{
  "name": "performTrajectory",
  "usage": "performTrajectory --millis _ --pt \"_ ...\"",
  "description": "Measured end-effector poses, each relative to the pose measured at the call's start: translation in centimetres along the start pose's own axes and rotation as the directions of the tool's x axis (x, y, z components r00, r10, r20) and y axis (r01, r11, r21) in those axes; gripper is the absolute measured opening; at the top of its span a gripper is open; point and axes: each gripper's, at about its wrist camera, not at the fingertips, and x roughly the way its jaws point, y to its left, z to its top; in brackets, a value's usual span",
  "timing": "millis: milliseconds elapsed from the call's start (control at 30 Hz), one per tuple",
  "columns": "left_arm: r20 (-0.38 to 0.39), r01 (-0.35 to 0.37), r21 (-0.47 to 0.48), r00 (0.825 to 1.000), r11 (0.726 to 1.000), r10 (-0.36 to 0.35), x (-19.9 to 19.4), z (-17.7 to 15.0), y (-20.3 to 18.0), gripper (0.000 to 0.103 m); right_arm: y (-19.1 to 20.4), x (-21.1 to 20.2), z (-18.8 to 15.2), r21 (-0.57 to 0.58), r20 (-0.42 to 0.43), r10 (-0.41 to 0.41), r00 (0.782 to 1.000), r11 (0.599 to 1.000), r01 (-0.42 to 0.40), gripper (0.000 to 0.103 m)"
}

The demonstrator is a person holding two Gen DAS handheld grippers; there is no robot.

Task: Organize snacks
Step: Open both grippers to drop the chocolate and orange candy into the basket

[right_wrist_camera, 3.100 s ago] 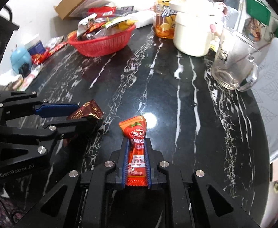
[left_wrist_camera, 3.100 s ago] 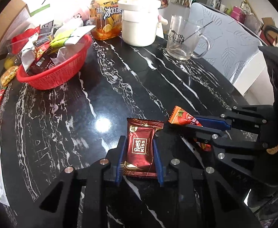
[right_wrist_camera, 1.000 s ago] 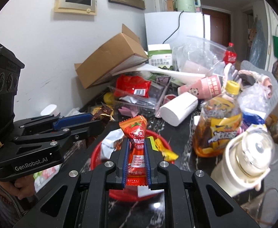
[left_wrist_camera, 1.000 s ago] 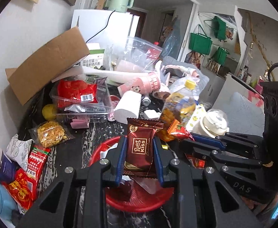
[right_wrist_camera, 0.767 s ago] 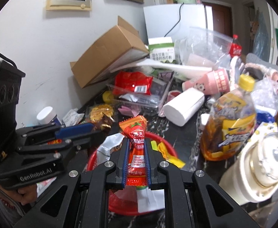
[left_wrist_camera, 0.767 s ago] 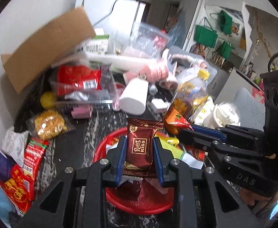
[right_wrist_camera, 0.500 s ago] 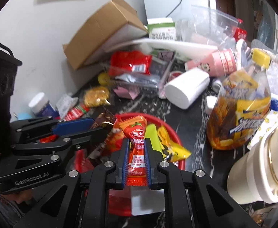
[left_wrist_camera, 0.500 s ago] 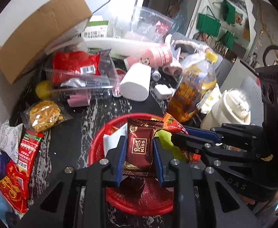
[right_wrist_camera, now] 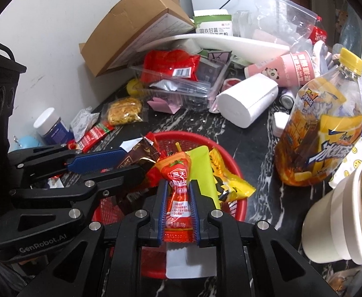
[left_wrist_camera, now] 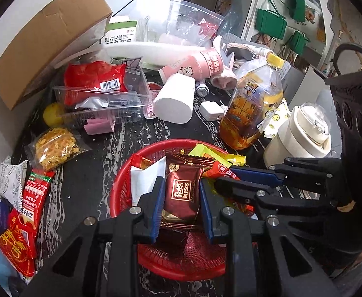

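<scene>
A red mesh basket (left_wrist_camera: 121, 193) (right_wrist_camera: 228, 163) with several snack packets sits on the black marble table. My left gripper (left_wrist_camera: 181, 188) is shut on a dark red Ruiter Kiss chocolate packet (left_wrist_camera: 182, 193) and holds it just above the basket. My right gripper (right_wrist_camera: 178, 185) hangs over the same basket with a red tomato ketchup sachet (right_wrist_camera: 177, 198) between its pads. Its jaws are opening, though the pads still touch the sachet. From each wrist the other gripper shows side-on: the right gripper (left_wrist_camera: 224, 177), and the left gripper (right_wrist_camera: 135, 163) with the chocolate packet (right_wrist_camera: 143, 152).
An iced tea bottle (left_wrist_camera: 252, 109) (right_wrist_camera: 319, 133) and a white lidded pot (left_wrist_camera: 302, 133) stand right of the basket. Behind it lie a paper roll (left_wrist_camera: 176, 101), a clear tray (left_wrist_camera: 99, 91) and a cardboard box (left_wrist_camera: 44, 39). Loose snack packets (left_wrist_camera: 35, 195) lie at the left.
Both grippers carried their packets from the open table to the basket and sank toward it. The basket now fills the lower middle of both views.
</scene>
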Motion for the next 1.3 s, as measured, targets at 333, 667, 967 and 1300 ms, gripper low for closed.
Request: performTrajectory --millis 333,667,967,1300 --pt "-0.037 -0.014 0.01 0.999 1.0 0.014 0.5 0.0 -0.2 0.028 -0.3 -0.3 0.1 0.017 -0.016 -0.007 1.0 1.0 0.007 0.02" --pt "-0.055 -0.043 0.013 0.998 0.999 0.043 0.6 0.1 -0.5 0.028 -0.1 -1.2 0.1 0.009 -0.005 -0.04 0.999 0.999 0.04 0.029" --pt "-0.078 -0.108 0.034 0.991 0.994 0.11 0.5 -0.1 -1.0 0.057 -0.7 -2.5 -0.4 0.042 0.009 -0.071 0.997 0.997 0.071 0.035" --pt "-0.069 -0.113 0.014 0.991 0.993 0.114 0.0 -0.2 -1.2 0.067 -1.1 -4.2 -1.5 0.058 0.009 -0.118 0.993 0.991 0.118 0.038"
